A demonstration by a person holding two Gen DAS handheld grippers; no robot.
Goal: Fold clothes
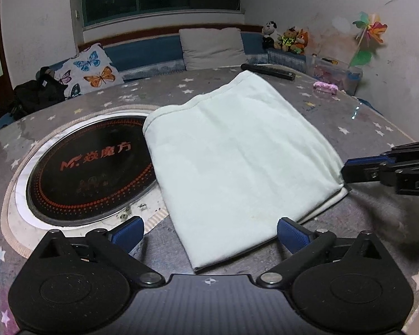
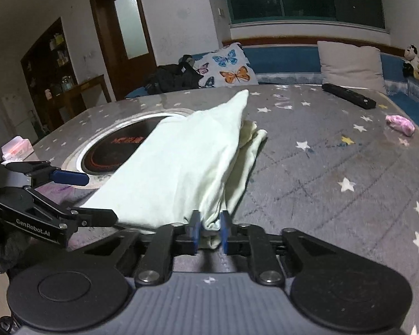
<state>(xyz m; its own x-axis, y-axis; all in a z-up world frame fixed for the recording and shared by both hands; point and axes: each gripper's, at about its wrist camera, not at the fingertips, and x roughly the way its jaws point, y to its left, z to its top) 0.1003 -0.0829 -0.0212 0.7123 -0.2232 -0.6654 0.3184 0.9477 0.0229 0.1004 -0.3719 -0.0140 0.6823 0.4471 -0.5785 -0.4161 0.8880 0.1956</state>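
Pale mint-green cotton garment [image 1: 237, 156], lying in several layers on the grey star-printed table cover [image 1: 349, 117], its left edge overlapping the round black induction hob [image 1: 89, 164] set into the table. In the left wrist view it reads as a flat, roughly rectangular stack with stitched hems along the far edge. The right gripper [image 2: 208, 230] has its blue-padded fingers [image 2: 195, 230] closed narrowly on the near right corner of the garment, and in the right wrist view the cloth rises from that pinch in a loose tent, with under-layers spilling out on the far side. The left gripper [image 1: 209, 230] has its fingers spread wide and holds nothing; it hovers at the near edge, one pad on each side of the stack.

Risks, as judged from this scene: a one-corner hold may draw only the upper layers, skewing the stack; the unrestrained left side may slide across the smooth hob; and a thin pinch could slip. A black remote control [image 1: 268, 71] and a pink crumpled object [image 1: 325, 87] lie well apart.
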